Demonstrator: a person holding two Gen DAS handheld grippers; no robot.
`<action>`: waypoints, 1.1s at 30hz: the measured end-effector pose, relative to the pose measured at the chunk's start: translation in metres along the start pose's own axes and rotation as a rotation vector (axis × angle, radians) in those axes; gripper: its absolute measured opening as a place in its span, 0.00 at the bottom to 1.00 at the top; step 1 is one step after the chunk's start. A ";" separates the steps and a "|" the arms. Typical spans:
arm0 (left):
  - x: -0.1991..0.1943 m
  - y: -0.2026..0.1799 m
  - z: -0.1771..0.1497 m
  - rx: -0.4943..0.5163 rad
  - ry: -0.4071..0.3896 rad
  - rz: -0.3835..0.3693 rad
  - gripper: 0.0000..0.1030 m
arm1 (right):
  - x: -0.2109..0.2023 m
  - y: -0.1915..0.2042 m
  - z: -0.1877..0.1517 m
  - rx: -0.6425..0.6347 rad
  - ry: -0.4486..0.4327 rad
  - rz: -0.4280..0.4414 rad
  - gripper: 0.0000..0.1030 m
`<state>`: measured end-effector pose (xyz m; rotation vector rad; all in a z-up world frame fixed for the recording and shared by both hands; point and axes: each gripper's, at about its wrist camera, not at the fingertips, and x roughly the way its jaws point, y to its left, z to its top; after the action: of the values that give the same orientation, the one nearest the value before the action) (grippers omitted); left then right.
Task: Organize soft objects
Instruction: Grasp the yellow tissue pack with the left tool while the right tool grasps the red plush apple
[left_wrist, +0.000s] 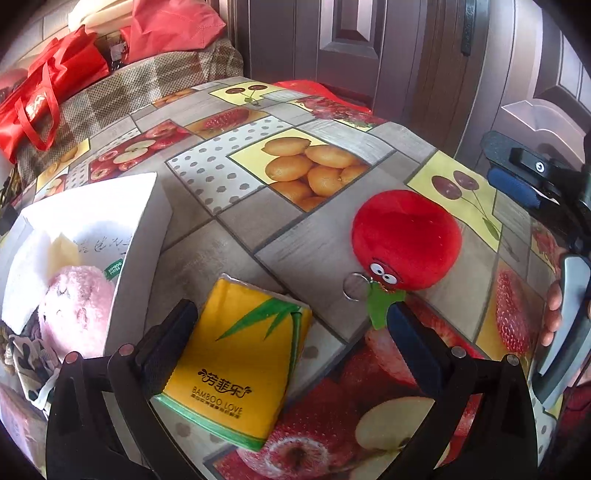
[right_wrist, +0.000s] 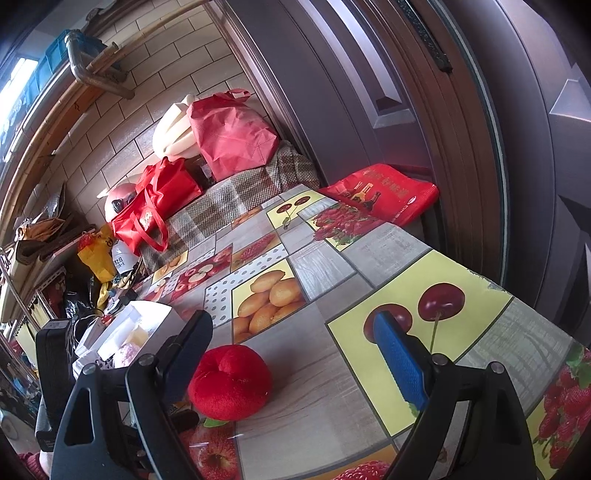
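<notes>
The left gripper (left_wrist: 288, 325) stands wide apart over the yellow tissue pack (left_wrist: 236, 365) (nothing clamped), and closing off-centre could catch the red plush tomato's (left_wrist: 406, 245) green leaf on its right.

A fruit-print tablecloth (left_wrist: 332, 122) covers the table (oranges, cherries, strawberries, apples in squares). Beyond its far edge lies a checked woven cloth (right_wrist: 236, 192) with a red tote bag (right_wrist: 147, 214) and a pink bag (right_wrist: 229, 133) on it. Dark panelled doors (left_wrist: 351, 40) stand behind, beside a tiled wall (right_wrist: 140, 122).
</notes>
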<state>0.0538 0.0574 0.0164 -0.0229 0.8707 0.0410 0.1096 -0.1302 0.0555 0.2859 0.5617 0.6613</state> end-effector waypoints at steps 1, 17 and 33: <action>-0.003 -0.005 -0.002 0.008 0.006 -0.002 0.99 | 0.000 0.000 0.000 -0.001 -0.001 0.000 0.87; -0.009 -0.003 -0.019 -0.015 -0.018 0.103 0.65 | 0.026 0.043 -0.008 -0.201 0.128 0.038 0.87; -0.041 -0.010 -0.025 0.010 -0.185 0.103 0.47 | 0.026 0.073 -0.023 -0.391 0.135 -0.025 0.58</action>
<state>0.0082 0.0453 0.0316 0.0350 0.6863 0.1332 0.0764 -0.0563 0.0575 -0.1320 0.5504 0.7541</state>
